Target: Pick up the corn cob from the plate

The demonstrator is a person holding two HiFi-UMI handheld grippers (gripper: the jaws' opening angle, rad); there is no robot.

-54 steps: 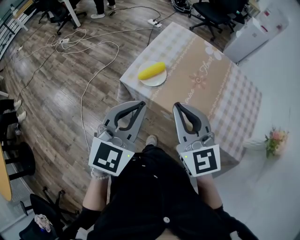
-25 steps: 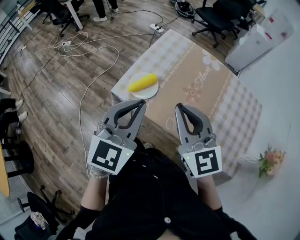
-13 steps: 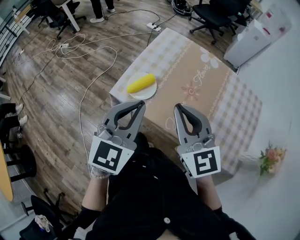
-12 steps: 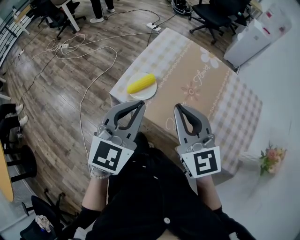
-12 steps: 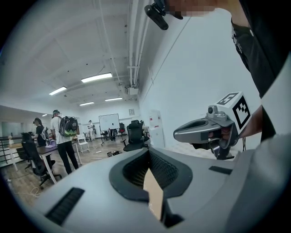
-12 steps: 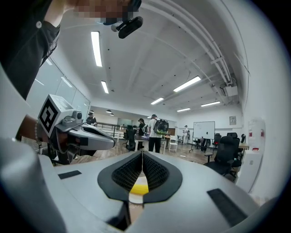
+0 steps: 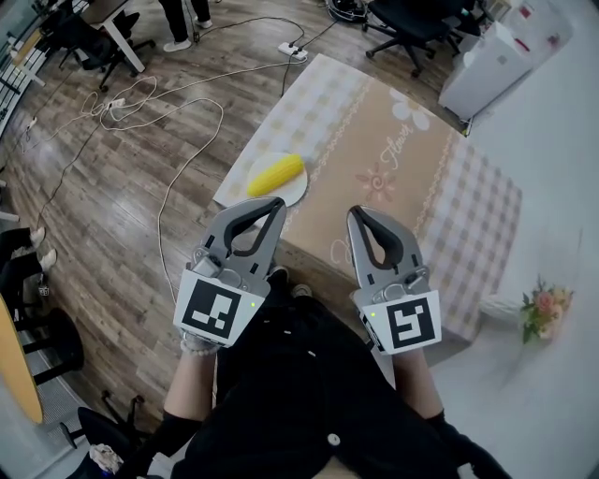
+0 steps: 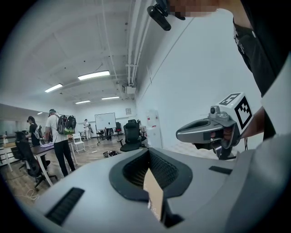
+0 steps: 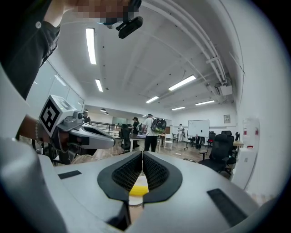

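A yellow corn cob (image 7: 275, 174) lies on a small white plate (image 7: 290, 194) at the near left corner of a cloth-covered table (image 7: 402, 178). My left gripper (image 7: 272, 203) is shut and empty, its tips just short of the plate's near rim. My right gripper (image 7: 357, 214) is also shut and empty, over the table's near edge to the right of the plate. In the right gripper view the corn cob (image 9: 137, 187) shows through the loop behind the touching jaws of the right gripper (image 9: 142, 154). The left gripper view shows only a strip of tablecloth behind the shut left gripper (image 8: 148, 153).
Cables (image 7: 168, 112) trail over the wooden floor left of the table. Office chairs (image 7: 412, 23) and a white cabinet (image 7: 491, 51) stand beyond it. A bunch of flowers (image 7: 540, 307) lies at the right. People (image 8: 59, 136) stand at desks far off.
The plate with the corn cob has come closer to the left gripper's tips in the head view. Both grippers stay shut and side by side.
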